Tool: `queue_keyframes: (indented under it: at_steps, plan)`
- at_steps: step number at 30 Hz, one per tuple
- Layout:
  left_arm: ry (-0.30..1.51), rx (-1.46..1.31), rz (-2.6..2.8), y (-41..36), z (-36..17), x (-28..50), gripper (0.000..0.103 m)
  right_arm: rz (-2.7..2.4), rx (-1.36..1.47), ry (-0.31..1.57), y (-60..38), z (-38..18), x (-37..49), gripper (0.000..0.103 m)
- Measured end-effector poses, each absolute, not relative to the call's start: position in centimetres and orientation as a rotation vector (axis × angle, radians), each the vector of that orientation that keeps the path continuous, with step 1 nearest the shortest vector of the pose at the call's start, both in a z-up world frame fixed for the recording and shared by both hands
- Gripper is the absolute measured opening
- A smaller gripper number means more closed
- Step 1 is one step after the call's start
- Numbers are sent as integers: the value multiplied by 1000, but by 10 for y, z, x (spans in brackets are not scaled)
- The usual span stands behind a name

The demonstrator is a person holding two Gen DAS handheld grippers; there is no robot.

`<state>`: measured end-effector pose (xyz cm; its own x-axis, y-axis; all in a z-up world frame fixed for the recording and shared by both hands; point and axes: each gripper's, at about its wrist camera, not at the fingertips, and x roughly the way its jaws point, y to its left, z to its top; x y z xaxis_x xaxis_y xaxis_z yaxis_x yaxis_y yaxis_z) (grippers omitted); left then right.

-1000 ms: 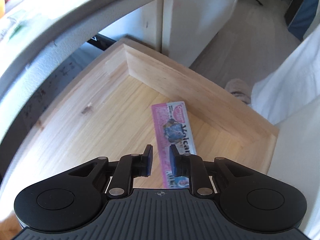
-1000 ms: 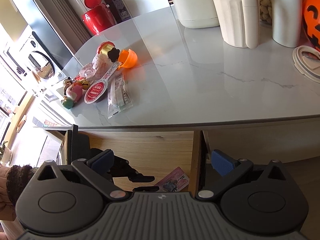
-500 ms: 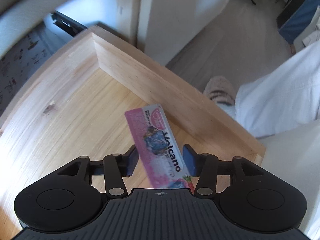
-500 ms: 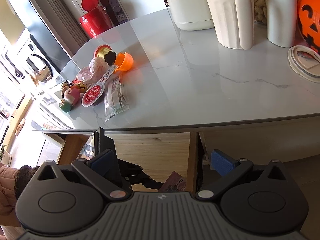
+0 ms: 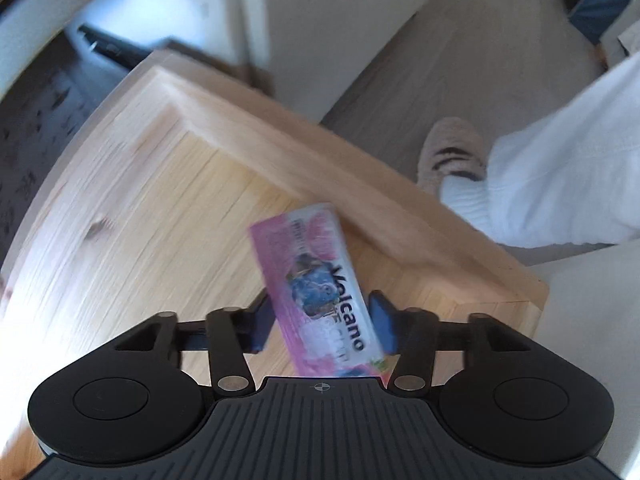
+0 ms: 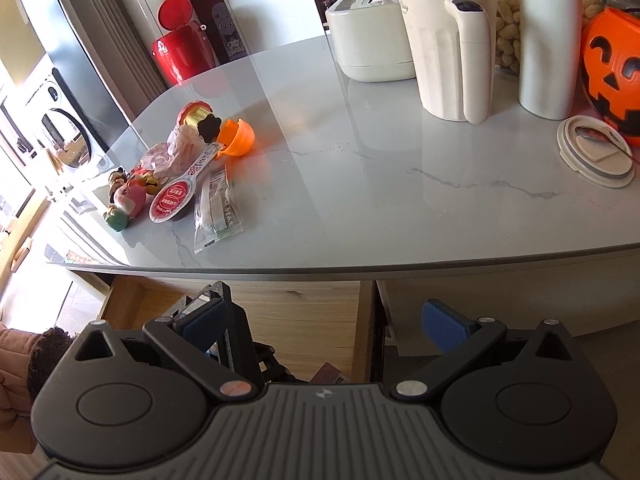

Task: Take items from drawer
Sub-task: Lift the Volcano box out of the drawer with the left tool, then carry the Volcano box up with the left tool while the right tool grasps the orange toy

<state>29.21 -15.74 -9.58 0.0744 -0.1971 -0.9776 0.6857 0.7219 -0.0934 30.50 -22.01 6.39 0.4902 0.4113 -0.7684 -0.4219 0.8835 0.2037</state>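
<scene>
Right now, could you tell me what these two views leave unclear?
- Pink packet, left wrist view: motion-blurred; near end hidden by the left gripper, whose jaws are closing, contact unclear.
- Drawer, right wrist view: floor blocked by the open right gripper.
- Pumpkin bucket: cut off by the frame edge.

Left gripper (image 5: 323, 322): points steeply down into wooden drawer (image 5: 304, 148), jaws closing | Pink "Volcano" packet (image 5: 320, 288): lies tilted on drawer floor between the blue pads, contact apparently not made, blur hinders judgement | Beyond drawer wall: slippered foot (image 5: 450, 152), white trouser leg (image 5: 560, 172), grey floor (image 5: 460, 48)
</scene>
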Motion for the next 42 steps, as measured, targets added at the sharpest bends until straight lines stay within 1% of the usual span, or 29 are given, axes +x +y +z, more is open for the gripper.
queue_keyframes:
  at_steps: [5,8,10,12,15,17,20,22,23,25,27,29,32,35,36,37,40,42]
  plan:
    - [1249,454,-690,-113,-56,280,49,502,11,890,-224,69,305,103]
    - [1179,403,-648,-65,-21,267,48,529,37,872,-225,73,305,103]
    - [1150,303,-602,-21,-1,251,48,548,28,905,-219,71,306,103]
    - [1134,226,-546,17,5,239,48,567,-32,1012,-198,61,305,103]
    - [1120,115,-457,60,0,223,48,599,-181,1199,-151,36,299,103]
    - [1108,58,-425,76,2,222,48,640,-280,1302,-115,19,292,103]
    - [1041,8,-428,93,15,211,48,687,-406,1447,-63,-11,286,103]
    - [1012,-26,-399,107,16,206,48,715,-526,1503,-33,-33,281,103]
    - [1004,-41,-377,110,20,202,48,734,-614,1522,-18,-47,277,101]
    - [999,-76,-336,116,17,195,48,751,-743,1546,2,-69,276,90]
    - [1004,-110,-312,125,15,194,48,744,-789,1590,16,-88,282,90]
    - [1016,-130,-302,138,10,196,48,729,-767,1660,25,-102,287,89]
    - [1050,-155,-287,152,8,189,48,714,-794,1716,37,-121,287,86]
    - [1067,-154,-289,159,9,184,48,711,-877,1680,45,-124,280,70]
    - [1066,-150,-297,156,9,185,48,704,-875,1697,44,-124,279,54]
    - [1062,-142,-309,154,10,185,48,691,-872,1712,43,-124,278,45]
    - [1049,-109,-341,147,13,182,48,694,-888,1667,31,-112,267,45]
    - [1050,-88,-346,142,11,182,48,686,-847,1646,20,-99,262,44]
